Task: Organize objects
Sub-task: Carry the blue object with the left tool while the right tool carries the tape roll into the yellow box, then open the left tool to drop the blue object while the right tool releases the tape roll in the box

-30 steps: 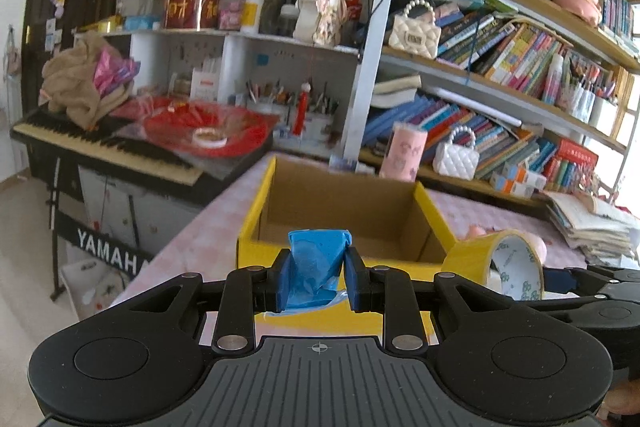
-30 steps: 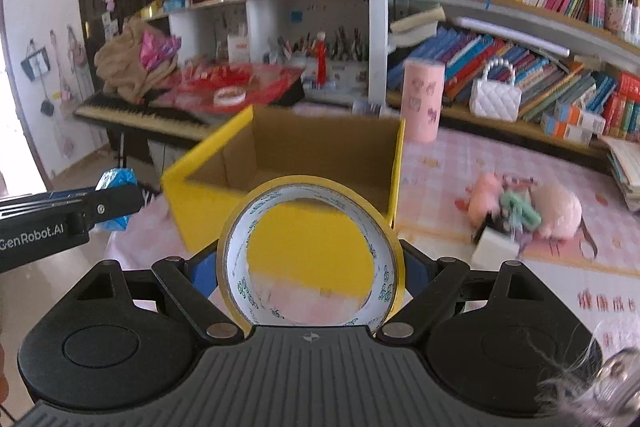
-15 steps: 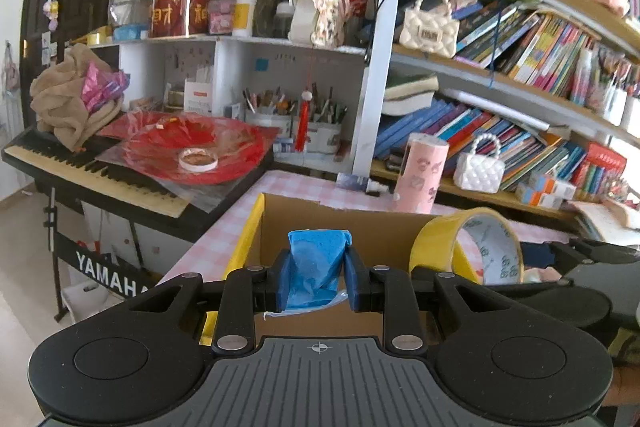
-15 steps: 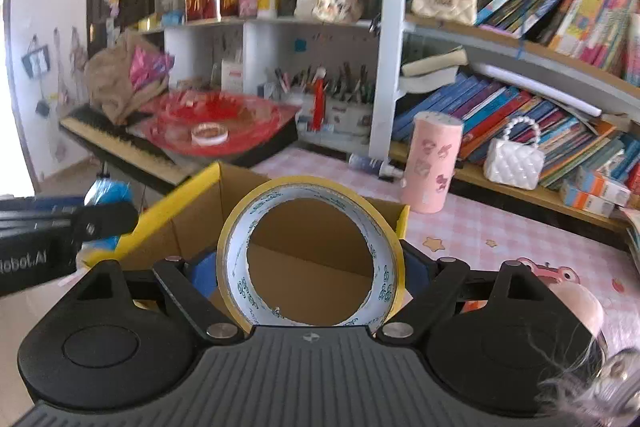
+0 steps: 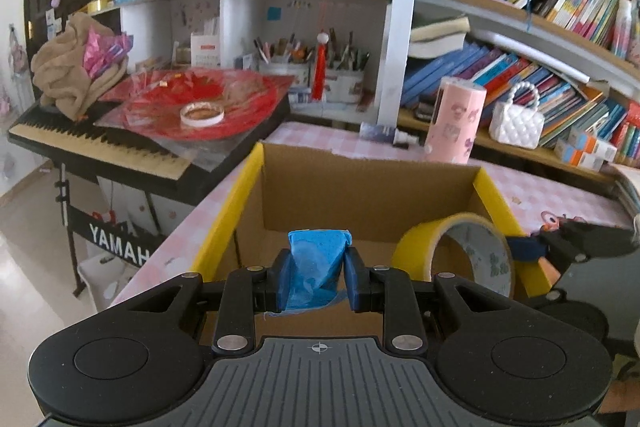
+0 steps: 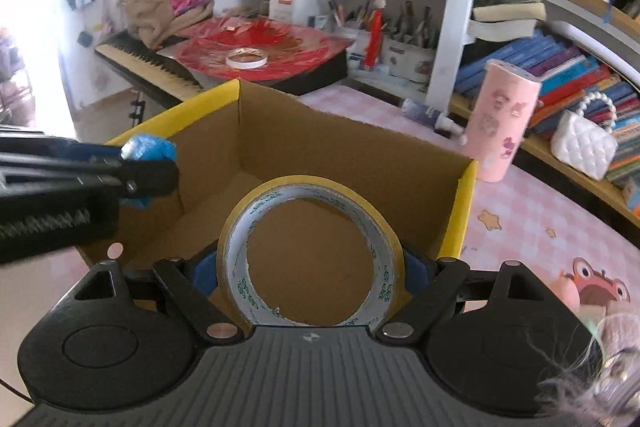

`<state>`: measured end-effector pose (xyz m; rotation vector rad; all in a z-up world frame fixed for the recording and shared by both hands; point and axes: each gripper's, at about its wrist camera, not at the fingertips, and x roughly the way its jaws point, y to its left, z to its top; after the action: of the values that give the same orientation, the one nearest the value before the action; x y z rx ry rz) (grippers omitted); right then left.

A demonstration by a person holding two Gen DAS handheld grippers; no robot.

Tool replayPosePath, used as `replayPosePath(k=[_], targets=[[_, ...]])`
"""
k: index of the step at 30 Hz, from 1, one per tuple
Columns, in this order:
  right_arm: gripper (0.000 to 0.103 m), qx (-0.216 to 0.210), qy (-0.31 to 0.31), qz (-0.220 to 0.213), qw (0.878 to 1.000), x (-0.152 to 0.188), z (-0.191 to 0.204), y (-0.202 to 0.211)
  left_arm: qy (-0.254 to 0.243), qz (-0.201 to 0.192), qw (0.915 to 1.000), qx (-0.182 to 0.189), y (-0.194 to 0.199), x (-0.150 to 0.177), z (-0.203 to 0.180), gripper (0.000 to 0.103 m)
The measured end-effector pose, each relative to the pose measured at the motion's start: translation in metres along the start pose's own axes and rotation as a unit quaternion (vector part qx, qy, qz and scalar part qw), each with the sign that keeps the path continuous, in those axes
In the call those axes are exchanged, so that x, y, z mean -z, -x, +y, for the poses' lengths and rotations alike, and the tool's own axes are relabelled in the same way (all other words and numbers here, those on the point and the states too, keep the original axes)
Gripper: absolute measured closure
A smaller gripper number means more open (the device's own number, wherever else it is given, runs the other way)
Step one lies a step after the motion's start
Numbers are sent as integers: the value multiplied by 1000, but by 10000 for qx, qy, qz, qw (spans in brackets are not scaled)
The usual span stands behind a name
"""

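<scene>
My left gripper (image 5: pixel 316 277) is shut on a crumpled blue packet (image 5: pixel 317 267) and holds it over the near left part of an open yellow cardboard box (image 5: pixel 248 195). My right gripper (image 6: pixel 308 269) is shut on a roll of yellow tape (image 6: pixel 240 227), held upright over the box's near right side (image 6: pixel 460 211). In the right wrist view the left gripper and blue packet (image 6: pixel 148 149) show at the left, above the box rim. In the left wrist view the tape roll (image 5: pixel 424 243) shows at the right inside the box opening. The box floor looks bare.
The box stands on a pink checked table (image 6: pixel 520 211). A pink tumbler (image 5: pixel 456 119), a small tube (image 6: pixel 424 113) and a white purse (image 5: pixel 518 121) stand behind it. A pink frog toy (image 6: pixel 592 287) lies at right. A keyboard (image 5: pixel 100 143) stands left; bookshelves fill the back.
Both grippers have moved forward and over the box with their loads; a second ago they were in front of its near wall. Both grips are unchanged.
</scene>
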<state>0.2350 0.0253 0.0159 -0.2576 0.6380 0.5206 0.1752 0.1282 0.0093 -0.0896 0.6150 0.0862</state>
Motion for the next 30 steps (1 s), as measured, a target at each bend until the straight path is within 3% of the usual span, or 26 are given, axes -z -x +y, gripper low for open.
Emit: replayPosePath(k=[10, 16, 20, 27, 30], targets=[[17, -168, 488, 357, 9980, -15, -16, -23, 60, 233, 9997, -63, -23, 2, -3, 77], [16, -121, 500, 351, 9981, -14, -15, -22, 160, 238, 9996, -46, -24, 3, -1, 72], [7, -16, 458, 90, 9989, -11, -16, -14, 178, -27, 9998, -33, -9, 2, -2, 46], [6, 111, 344, -395, 9986, -11, -17, 21, 191, -570, 9981, -114, 37, 1, -6, 26], [5, 243, 70, -628, 9977, -9, -22, 44, 313, -875, 9956, -143, 63, 7, -4, 23]])
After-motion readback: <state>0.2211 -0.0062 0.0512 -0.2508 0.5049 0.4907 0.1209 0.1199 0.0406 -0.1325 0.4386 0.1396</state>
